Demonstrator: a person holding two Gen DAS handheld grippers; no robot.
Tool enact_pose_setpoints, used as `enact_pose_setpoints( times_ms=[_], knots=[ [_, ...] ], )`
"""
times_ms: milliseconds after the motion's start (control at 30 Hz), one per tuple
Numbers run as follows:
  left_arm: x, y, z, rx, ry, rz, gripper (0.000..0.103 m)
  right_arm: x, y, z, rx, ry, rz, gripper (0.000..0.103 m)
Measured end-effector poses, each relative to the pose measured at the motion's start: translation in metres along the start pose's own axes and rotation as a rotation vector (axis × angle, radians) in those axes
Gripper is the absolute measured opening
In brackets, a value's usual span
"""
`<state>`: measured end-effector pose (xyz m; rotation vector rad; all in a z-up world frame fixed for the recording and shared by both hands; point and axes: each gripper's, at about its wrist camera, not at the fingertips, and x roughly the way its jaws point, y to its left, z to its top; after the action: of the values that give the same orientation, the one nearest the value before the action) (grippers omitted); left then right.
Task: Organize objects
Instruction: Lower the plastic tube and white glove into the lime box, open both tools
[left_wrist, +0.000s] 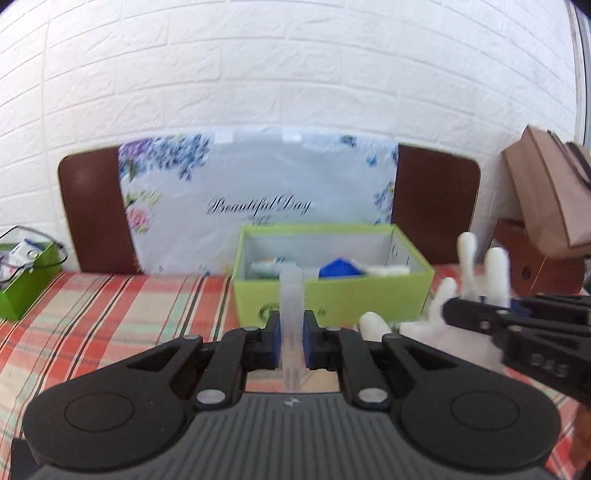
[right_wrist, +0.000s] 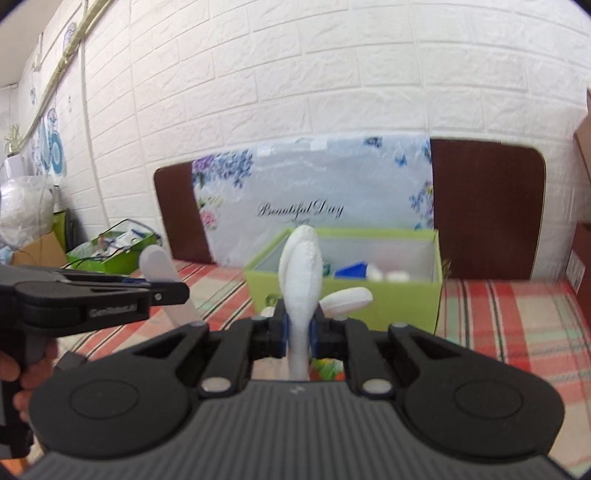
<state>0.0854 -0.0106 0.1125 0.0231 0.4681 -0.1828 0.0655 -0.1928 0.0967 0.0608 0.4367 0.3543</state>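
Note:
My left gripper (left_wrist: 291, 334) is shut on a translucent plastic tube (left_wrist: 291, 295) that stands upright between its pads, above the plaid tablecloth. My right gripper (right_wrist: 298, 326) is shut on a white hand-shaped model (right_wrist: 301, 266), held by its wrist with fingers up. The white hand (left_wrist: 469, 273) and right gripper (left_wrist: 517, 325) also show at the right of the left wrist view. The left gripper (right_wrist: 159, 291) and the tube (right_wrist: 162, 273) show at the left of the right wrist view. An open lime-green box (left_wrist: 332, 295) (right_wrist: 406, 306) stands ahead, holding a blue item (left_wrist: 340, 267) and white pieces.
A floral "Beautiful Day" bag (left_wrist: 258, 199) leans on a brown board (left_wrist: 436, 199) against the white brick wall. A smaller green box (left_wrist: 26, 273) with clutter sits far left. Brown paper bags and a carton (left_wrist: 546, 206) stand at right. A colourful item (right_wrist: 325, 369) lies under the right gripper.

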Motion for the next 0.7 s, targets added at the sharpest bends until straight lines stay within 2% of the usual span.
enact_pose_setpoints(
  times_ms=[100, 200, 333, 567, 700],
  knots=[
    [0.016, -0.005, 0.022, -0.007, -0.022, -0.011, 0.012, 0.024, -0.009, 0.022, -0.017, -0.017, -0.046, 0.011],
    [0.04, -0.005, 0.041, -0.042, -0.008, -0.031, 0.012, 0.046, -0.019, 0.042, -0.024, -0.038, -0.08, 0.011],
    [0.073, -0.001, 0.059, -0.062, 0.016, -0.012, 0.012, 0.072, -0.027, 0.064, -0.055, -0.064, -0.11, 0.011],
    [0.121, 0.008, 0.084, -0.084, 0.035, 0.01, 0.012, 0.118, -0.038, 0.095, -0.095, -0.09, -0.132, 0.011],
    [0.15, 0.011, 0.088, -0.098, 0.067, 0.012, 0.012, 0.141, -0.05, 0.096, -0.091, -0.113, -0.118, 0.011]
  ],
)
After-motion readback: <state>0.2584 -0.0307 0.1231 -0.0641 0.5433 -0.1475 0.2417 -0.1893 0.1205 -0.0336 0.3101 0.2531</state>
